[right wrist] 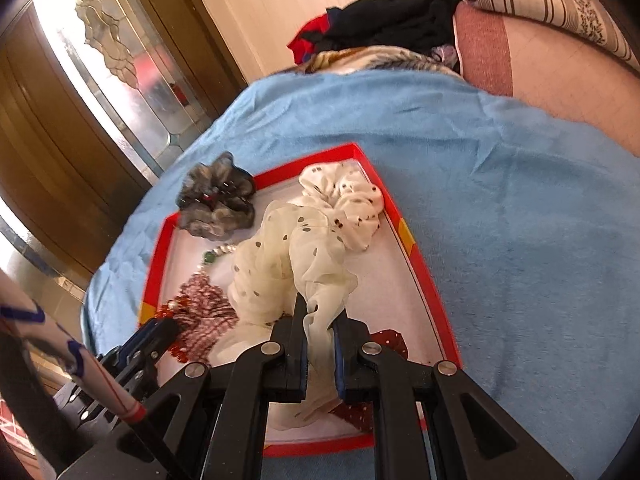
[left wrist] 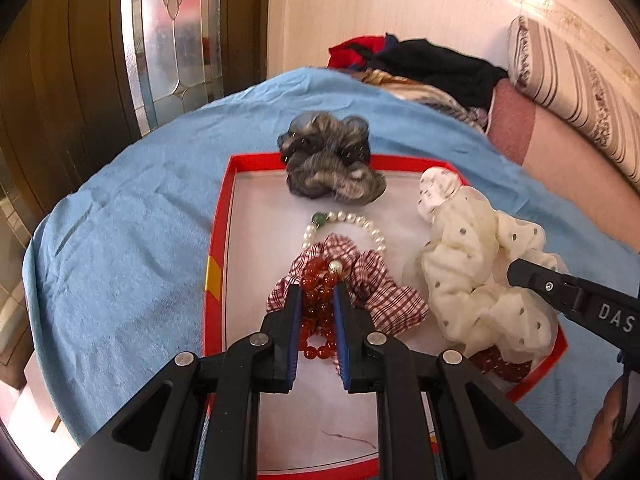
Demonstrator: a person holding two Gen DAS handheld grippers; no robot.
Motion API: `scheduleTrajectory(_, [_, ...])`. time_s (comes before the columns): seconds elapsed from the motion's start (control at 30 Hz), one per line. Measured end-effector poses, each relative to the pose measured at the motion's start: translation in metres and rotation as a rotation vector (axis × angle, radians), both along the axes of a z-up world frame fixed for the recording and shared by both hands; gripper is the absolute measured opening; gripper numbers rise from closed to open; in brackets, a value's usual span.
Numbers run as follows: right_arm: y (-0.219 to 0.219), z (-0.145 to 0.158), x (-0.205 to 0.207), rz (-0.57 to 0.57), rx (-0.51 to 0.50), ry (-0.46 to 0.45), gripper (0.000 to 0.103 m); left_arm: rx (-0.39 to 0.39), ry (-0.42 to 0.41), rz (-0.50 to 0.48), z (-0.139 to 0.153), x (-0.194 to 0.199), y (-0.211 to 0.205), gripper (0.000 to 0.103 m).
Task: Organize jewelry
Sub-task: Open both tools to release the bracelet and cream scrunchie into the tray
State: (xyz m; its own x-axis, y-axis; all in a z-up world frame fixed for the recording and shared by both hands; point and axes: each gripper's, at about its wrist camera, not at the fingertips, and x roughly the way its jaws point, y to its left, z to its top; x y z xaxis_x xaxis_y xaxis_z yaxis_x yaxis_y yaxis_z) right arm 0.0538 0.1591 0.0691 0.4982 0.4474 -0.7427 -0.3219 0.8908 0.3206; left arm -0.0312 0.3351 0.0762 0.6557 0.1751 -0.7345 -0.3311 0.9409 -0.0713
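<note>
Tray [left wrist: 218,240] middle crowded: cream scrunchie [left wrist: 476,280], checked scrunchie [left wrist: 372,288], pearl bracelet [left wrist: 360,224] close together. Grey scrunchie [left wrist: 332,164] blocks far rim. Bare tray floor on left + near edge. Blue cloth [left wrist: 120,240] around tray open.

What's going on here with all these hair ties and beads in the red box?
A person is sorting accessories in a shallow red tray on a blue blanket, using two hand-held grippers. The left gripper has its jaws closed on a red bead bracelet lying over a checked scrunchie. The right gripper pinches a cream dotted scrunchie. A pearl bracelet and a grey scrunchie sit farther back.
</note>
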Motion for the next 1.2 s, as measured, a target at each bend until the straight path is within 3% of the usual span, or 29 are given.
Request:
scheduleTrajectory(0.23, [-0.001,-0.010,0.003,0.001,-0.027,0.010,0.023,0.013,0.004,-0.005,-0.002,0.003,-0.005,0.015])
scheduleTrajectory(0.37, [-0.004,-0.004,0.000,0.003,-0.031,-0.006,0.039,0.014,-0.007,-0.005,0.001,0.003,-0.006,0.015])
scheduleTrajectory(0.43, [-0.005,-0.001,-0.003,0.009,-0.028,-0.009,0.039,0.017,-0.013,-0.004,0.002,0.002,-0.006,0.016])
scheduleTrajectory(0.57, [-0.006,0.005,-0.009,0.015,-0.028,-0.016,0.040,0.035,-0.028,0.001,0.006,-0.001,-0.009,0.033])
scheduleTrajectory(0.83, [-0.008,0.019,-0.022,0.015,-0.032,-0.044,0.041,0.046,-0.056,-0.004,0.013,-0.005,-0.013,0.036])
scheduleTrajectory(1.2, [-0.016,0.037,-0.044,-0.004,-0.072,-0.101,0.047,0.069,-0.127,-0.001,0.026,-0.012,-0.017,0.050])
